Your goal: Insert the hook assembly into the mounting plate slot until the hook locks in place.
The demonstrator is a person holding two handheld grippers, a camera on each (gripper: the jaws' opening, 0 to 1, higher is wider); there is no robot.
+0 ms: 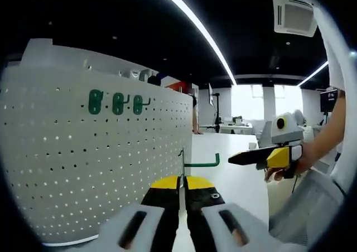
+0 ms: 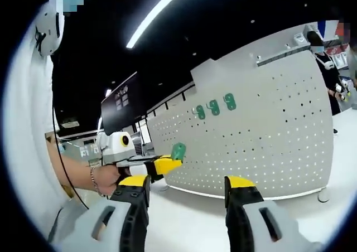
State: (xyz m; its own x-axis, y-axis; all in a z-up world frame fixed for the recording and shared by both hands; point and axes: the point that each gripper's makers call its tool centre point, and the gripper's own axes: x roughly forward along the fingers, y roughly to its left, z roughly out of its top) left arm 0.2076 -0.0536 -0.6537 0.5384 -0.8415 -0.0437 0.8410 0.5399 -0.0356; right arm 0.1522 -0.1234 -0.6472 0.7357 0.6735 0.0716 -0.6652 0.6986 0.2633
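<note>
Right at the bottom of the left gripper view, the left gripper (image 1: 179, 188) rises with its yellow-tipped black jaws pressed together on the thin plate of a green metal hook (image 1: 202, 163) — the hook's arm sticks out toward the right of the frame and turns up at its end. Behind it, filling the left half of that view, stands the white perforated pegboard panel (image 1: 83, 168), and up in its upper left sit three green hooks already mounted in a row (image 1: 117, 102). At the right of the frame a person's hand (image 1: 304, 161) holds the right gripper (image 1: 240, 158), its dark jaws pointing left toward the held hook but well apart from it. Over in the right gripper view, the right gripper (image 2: 187, 188) shows at the bottom with its jaws spread wide and nothing between them. Just above its left jaw the left gripper comes in from the left, carrying the green hook (image 2: 178, 150) at its tip — near the pegboard's lower left corner, though whether it touches the board I cannot tell. The panel (image 2: 279, 146) spans the right side, the three mounted hooks (image 2: 213, 107) in its upper part.
</note>
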